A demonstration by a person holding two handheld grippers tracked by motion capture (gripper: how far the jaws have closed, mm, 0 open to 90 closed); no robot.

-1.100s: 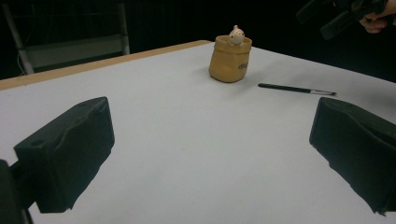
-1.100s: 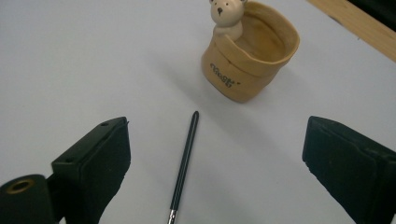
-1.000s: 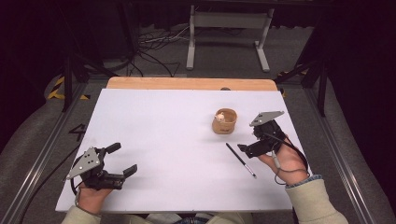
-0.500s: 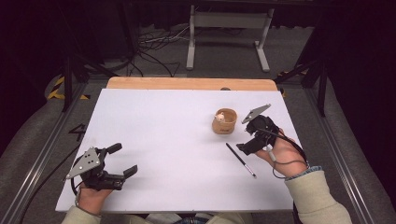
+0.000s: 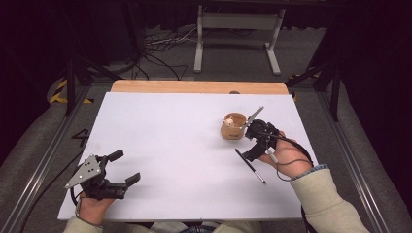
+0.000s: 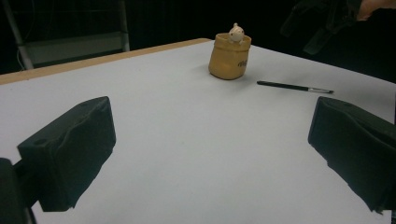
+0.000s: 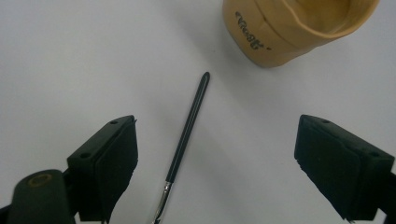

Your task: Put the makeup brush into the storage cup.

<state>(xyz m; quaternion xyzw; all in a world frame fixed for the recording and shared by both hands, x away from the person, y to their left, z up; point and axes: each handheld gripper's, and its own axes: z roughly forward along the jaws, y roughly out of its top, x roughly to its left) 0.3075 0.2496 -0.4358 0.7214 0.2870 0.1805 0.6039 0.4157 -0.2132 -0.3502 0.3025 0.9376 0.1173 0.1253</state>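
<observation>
At seven o'clock on the white table [image 5: 184,145], the left gripper [image 5: 127,168] rests low, jaws spread, empty. At three o'clock, the right gripper [image 5: 250,145] hangs tilted downward, jaws apart, above the black pen [image 5: 250,166], beside the tan cup [image 5: 233,126].

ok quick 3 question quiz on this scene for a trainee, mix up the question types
1. True or false: the brush lies flat on the table.
2. The right gripper is: A) shut on the brush B) open above the brush C) inside the cup.
3. Fill in: the left gripper is open and holds ____.

Key: 1 true; 2 B; 3 nothing.
</observation>
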